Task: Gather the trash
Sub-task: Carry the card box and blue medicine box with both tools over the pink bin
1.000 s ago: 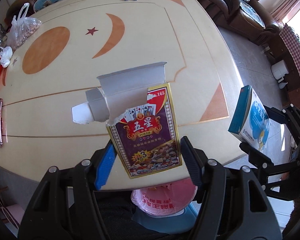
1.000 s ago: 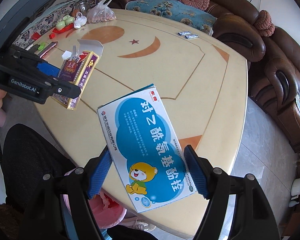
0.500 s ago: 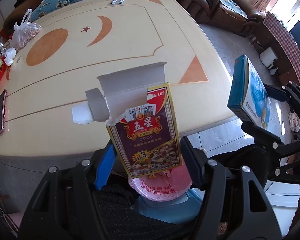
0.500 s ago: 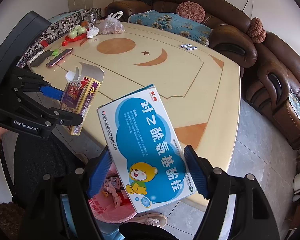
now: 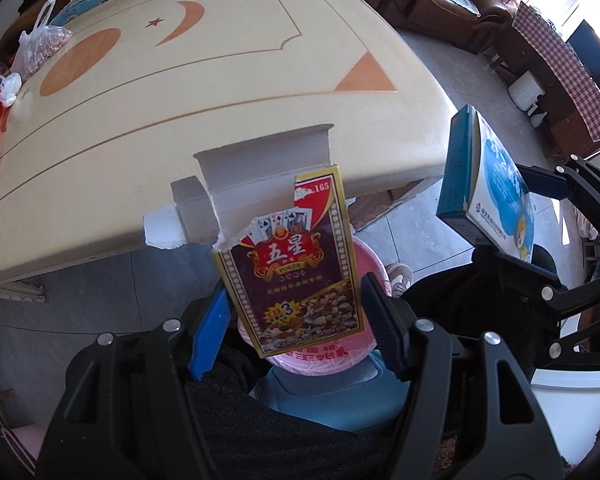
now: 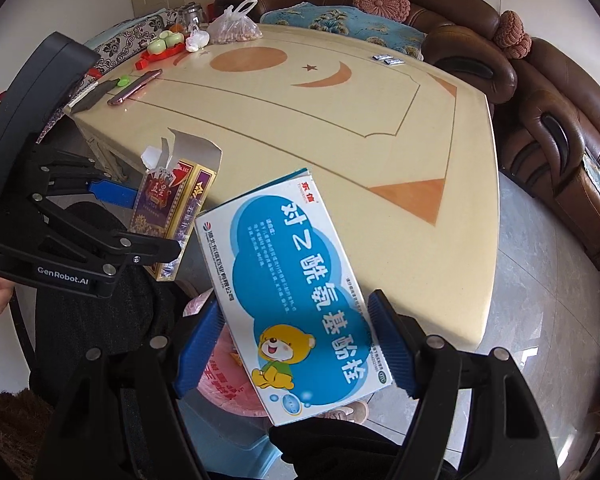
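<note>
Left tongs (image 5: 296, 316) clamped on the torn playing-card box (image 5: 296, 276); right tongs (image 6: 296, 340) clamped on the blue-and-white medicine box (image 6: 296, 292). Both boxes held in the air above the pink-lined bin (image 5: 360, 264), card box roughly over the liner, medicine box just beside it toward the bin's right side. Risks: bin mouth mostly hidden behind the boxes, so release point hard to judge; medicine box likely to clip the rim or land on the floor if let go off-centre. Card box flap (image 5: 264, 152) standing open and ragged, could snag the liner edge or catch a pad on release. Both tongs close together above the bin, so collision possible if both drop in at once; one at a time looks safer. Grip on thin cardboard edges only, so slip or crush possible under a twist. Materials: glossy printed card on both boxes, flat rectangular slabs; liner thin crinkly plastic; bin body blue moulded plastic; pads ribbed blue. Beyond the bin, counter (image 5: 220, 100) smooth, cream, polished with orange inlay; two small wrappers (image 6: 388, 59) at its far edge, probably next trash.
</note>
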A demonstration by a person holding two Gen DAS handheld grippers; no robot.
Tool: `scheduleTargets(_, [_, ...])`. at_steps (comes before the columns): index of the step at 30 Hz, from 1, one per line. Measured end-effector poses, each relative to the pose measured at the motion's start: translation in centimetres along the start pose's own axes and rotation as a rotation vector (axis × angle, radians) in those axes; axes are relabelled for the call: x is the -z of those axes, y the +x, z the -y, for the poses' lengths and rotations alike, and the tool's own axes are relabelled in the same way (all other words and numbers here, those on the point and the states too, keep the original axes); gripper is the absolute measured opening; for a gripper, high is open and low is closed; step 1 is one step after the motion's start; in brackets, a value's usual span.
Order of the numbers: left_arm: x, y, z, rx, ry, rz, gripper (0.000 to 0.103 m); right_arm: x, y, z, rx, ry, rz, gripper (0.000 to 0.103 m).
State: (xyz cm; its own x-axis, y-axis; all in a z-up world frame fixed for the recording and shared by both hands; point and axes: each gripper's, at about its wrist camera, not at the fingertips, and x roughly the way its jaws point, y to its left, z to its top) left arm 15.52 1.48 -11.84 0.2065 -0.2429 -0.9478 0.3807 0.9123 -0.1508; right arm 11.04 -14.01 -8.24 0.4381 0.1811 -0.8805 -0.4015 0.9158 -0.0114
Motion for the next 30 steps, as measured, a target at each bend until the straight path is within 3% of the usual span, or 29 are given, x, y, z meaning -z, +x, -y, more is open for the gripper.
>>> scheduleTargets(7, [2.9,3.3,0.0,0.008,0.001,-0.032,0.063,3.3,3.1,-1.0,-0.005,0.027,-0.052,0.071])
scheduleTargets(15, [5.1,7.9,-0.1,0.068,-0.007,-0.069,0.063,6.3,7.5,-1.7,0.010,0.050,-0.102,0.071])
scheduleTargets(23, [5.9,13.4,0.2,0.099,-0.030,-0.167,0.063,8.5,12.3,-1.4,-0.017,0.114,-0.152,0.071])
scheduleTargets(30, [6.3,17.3,0.1,0.079,-0.050,-0.229,0.063,9.9,15.3,-1.2,0.000,0.139,-0.190,0.071])
